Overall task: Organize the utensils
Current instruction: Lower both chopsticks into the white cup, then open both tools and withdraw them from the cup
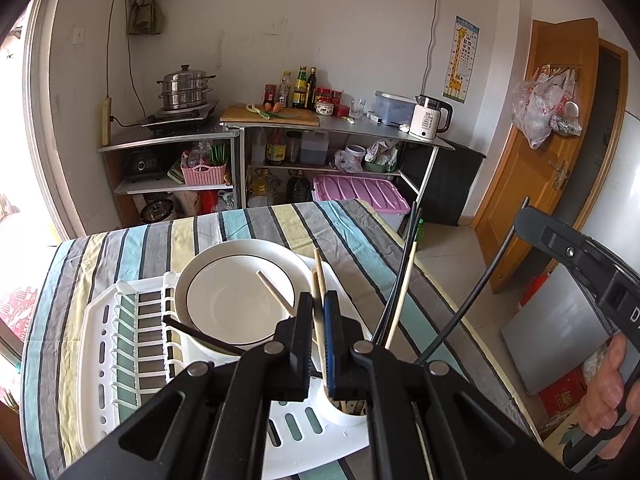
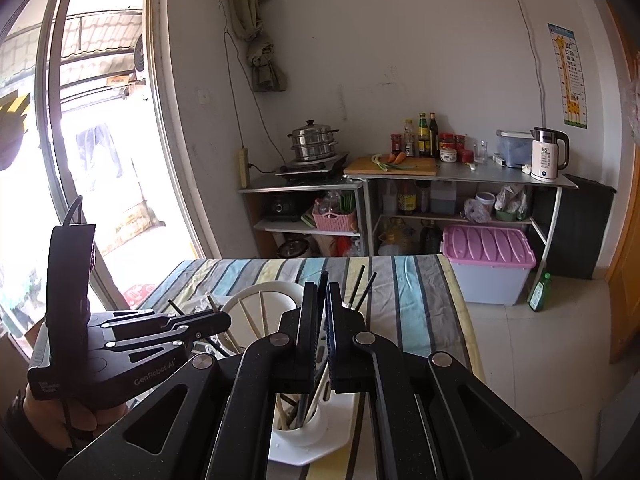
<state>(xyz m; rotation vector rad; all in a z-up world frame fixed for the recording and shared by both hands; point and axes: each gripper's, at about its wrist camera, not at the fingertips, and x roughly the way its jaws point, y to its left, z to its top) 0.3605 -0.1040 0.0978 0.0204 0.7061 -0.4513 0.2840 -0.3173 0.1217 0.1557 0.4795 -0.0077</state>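
Note:
My left gripper (image 1: 319,300) is shut on a wooden chopstick (image 1: 319,280), holding it over the white utensil cup (image 1: 347,410) at the corner of the white dish rack (image 1: 120,320). The cup holds several chopsticks, black and wooden. A white bowl (image 1: 236,300) with a dark rim sits in the rack, a wooden chopstick (image 1: 276,292) and a black one (image 1: 200,334) lying on it. My right gripper (image 2: 323,292) is shut on a black chopstick (image 2: 322,280) above the same cup (image 2: 298,424). The left gripper (image 2: 216,318) also shows at the left of the right wrist view.
The rack stands on a table with a striped cloth (image 1: 260,224). Behind are metal shelves with a steamer pot (image 1: 185,88), bottles, a cutting board (image 1: 272,116) and a kettle (image 1: 430,118). A pink-lidded bin (image 2: 488,268) sits on the floor; a wooden door (image 1: 540,160) stands at the right.

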